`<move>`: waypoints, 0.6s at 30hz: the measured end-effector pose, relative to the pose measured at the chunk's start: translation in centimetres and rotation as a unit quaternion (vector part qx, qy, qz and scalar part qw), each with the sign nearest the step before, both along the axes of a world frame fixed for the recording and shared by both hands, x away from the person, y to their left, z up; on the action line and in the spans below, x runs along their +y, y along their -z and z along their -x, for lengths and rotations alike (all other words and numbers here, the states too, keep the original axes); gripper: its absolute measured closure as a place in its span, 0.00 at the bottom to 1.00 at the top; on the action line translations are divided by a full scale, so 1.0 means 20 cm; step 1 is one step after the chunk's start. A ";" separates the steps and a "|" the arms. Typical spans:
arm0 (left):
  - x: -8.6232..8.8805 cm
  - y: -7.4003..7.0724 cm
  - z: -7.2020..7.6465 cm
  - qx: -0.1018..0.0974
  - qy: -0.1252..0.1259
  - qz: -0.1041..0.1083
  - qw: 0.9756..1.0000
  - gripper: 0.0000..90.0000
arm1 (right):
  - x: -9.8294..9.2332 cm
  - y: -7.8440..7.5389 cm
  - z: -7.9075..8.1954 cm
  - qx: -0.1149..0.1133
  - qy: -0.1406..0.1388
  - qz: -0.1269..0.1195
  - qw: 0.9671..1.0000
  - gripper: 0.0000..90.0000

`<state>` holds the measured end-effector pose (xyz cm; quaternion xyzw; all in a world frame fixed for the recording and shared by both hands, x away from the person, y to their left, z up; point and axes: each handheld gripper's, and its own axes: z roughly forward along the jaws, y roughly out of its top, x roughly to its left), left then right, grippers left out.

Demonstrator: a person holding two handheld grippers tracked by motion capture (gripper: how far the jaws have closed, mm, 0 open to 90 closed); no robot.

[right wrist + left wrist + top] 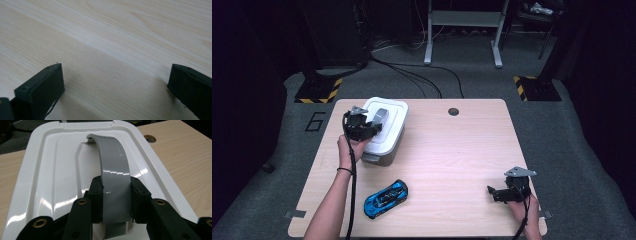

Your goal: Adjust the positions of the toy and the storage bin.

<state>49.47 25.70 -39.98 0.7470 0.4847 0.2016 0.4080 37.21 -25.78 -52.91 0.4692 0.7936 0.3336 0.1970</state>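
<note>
A white lidded box (384, 131) with a grey handle (380, 118) stands at the table's back left. My left gripper (373, 128) is over its lid, shut on that handle. In the left gripper view the grey handle (113, 170) arches up from the white lid (50, 185), and both black pads (97, 202) press on its sides near its close end. A blue toy car (386, 197) lies near the front edge, left of centre. My right gripper (493, 193) rests at the front right, pointing left, its jaws open above bare wood (112, 50).
The wooden table (452, 150) has a small round hole (453, 111) near its back edge. Beyond the table are floor cables, yellow-black striped stand bases (318, 91) and metal frame legs (462, 30).
</note>
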 end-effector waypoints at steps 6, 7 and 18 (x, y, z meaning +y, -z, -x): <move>-0.04 0.00 -0.01 0.001 0.013 -0.001 1.000 0.75 | 0.00 0.00 0.00 0.000 0.000 -0.001 1.000 0.00; -0.04 0.00 -0.01 0.002 0.015 0.001 1.000 0.75 | 0.00 0.00 0.00 0.001 0.000 0.000 1.000 0.00; -0.09 0.00 -0.01 0.002 0.030 0.005 1.000 0.75 | 0.00 0.00 0.00 0.001 -0.001 0.000 1.000 0.00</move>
